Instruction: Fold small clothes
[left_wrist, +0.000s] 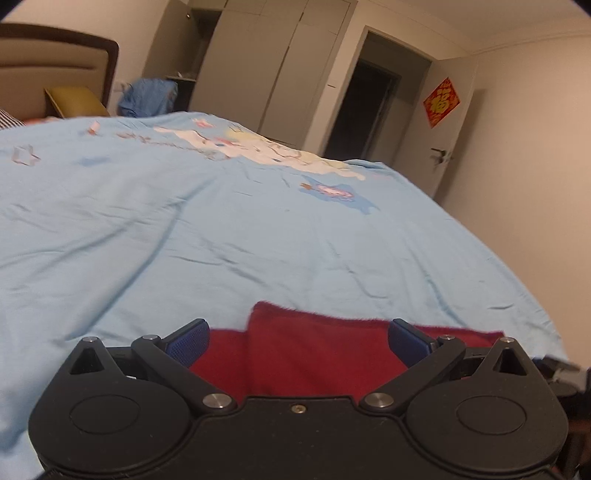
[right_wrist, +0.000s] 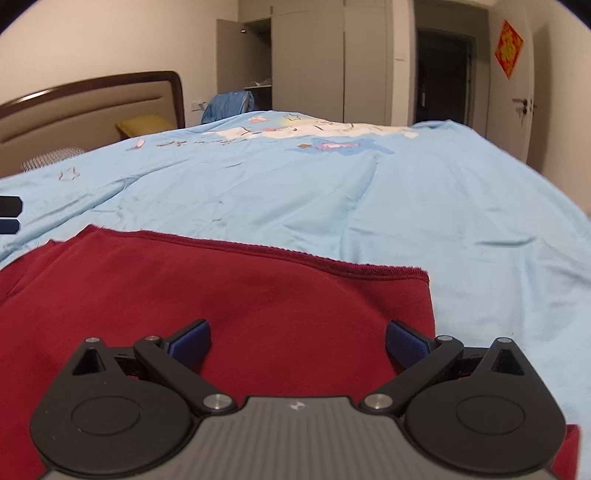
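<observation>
Both tongs, left (left_wrist: 297, 341) and right (right_wrist: 297, 341), gape wide, empty, over the red garment (right_wrist: 221, 295).

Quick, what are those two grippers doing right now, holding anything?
Left gripper: open, holding nothing, above the red garment.
Right gripper: open, holding nothing, over the same garment.

garment (right_wrist: 221, 302) on bed (right_wrist: 406, 206), headboard (right_wrist: 92, 107) behind
</observation>
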